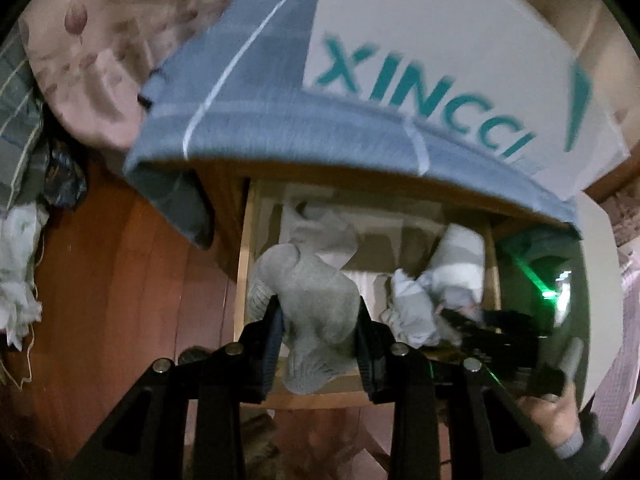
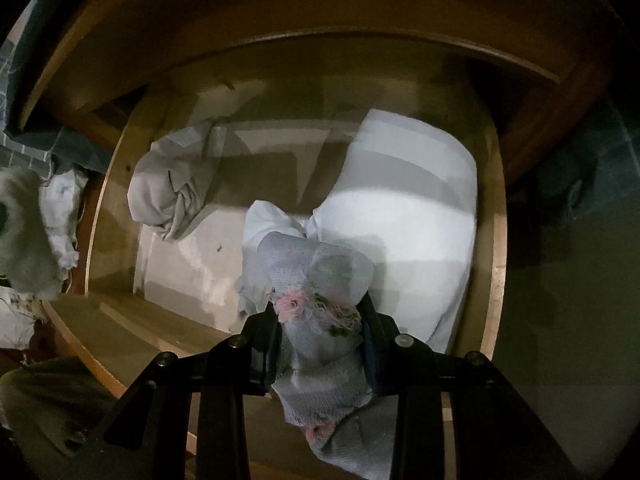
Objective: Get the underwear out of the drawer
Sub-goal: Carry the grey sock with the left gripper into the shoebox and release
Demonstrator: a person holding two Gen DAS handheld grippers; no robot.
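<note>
Wooden drawer [image 2: 494, 280] with pale garments; left gripper [image 1: 320, 320] clamping grey underwear [image 1: 316, 300], right gripper [image 2: 320, 324] clamping flowered underwear [image 2: 320, 340].

An open wooden drawer [image 2: 496, 240] with bare floor across its middle, free between a crumpled grey cloth [image 2: 172, 196] at the back left and a white folded bundle [image 2: 408, 208] filling the right side; a blue blanket [image 1: 280, 128] overhangs the drawer's back edge

Soft knitted grey underwear [image 1: 316, 300]; matt pale wooden drawer [image 2: 494, 280].
</note>
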